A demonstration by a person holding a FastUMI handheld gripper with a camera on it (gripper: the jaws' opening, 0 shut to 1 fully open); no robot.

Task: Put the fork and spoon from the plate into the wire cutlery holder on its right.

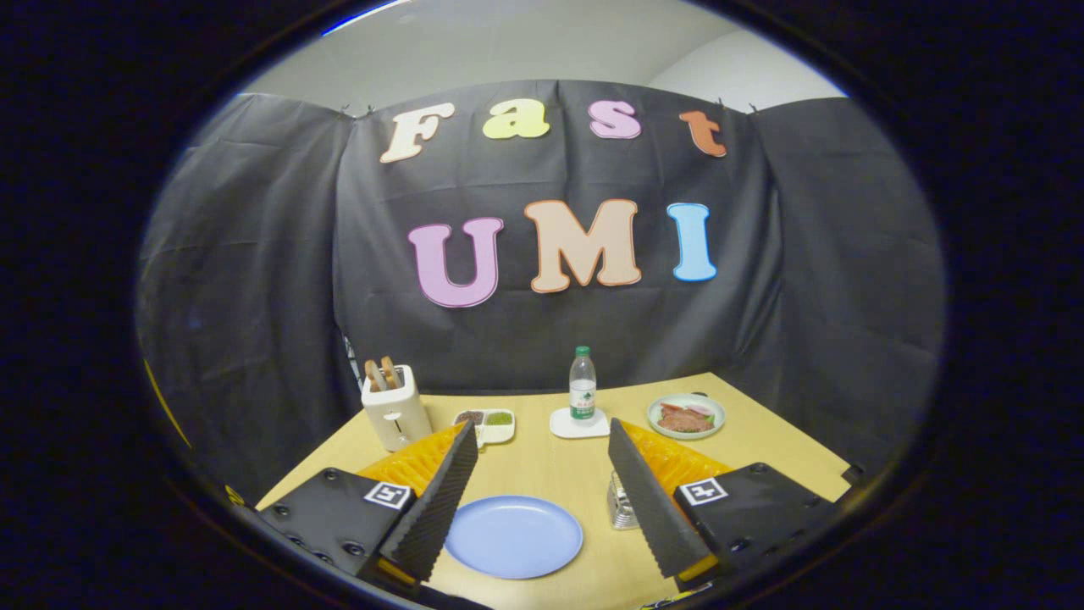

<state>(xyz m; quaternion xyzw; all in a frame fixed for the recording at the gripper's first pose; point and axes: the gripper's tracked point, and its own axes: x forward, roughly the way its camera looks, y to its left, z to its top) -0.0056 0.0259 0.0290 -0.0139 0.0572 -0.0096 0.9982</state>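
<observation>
While the gripper hovers over the wooden table with fingers spread wide and nothing held, blue plate sits between them looking bare, wire cutlery holder just right of it, half hidden behind the right finger, toaster, water bottle, food dish further back

Wire cutlery holder half hidden behind the right finger, its contents beyond telling

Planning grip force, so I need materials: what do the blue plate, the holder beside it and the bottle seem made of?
Plate: probably matte plastic, even colour, no glare. Holder: shiny metal wire, partly hidden by a finger. Bottle: clear plastic, seemingly, with a green cap. The tool hangs open above them.
</observation>
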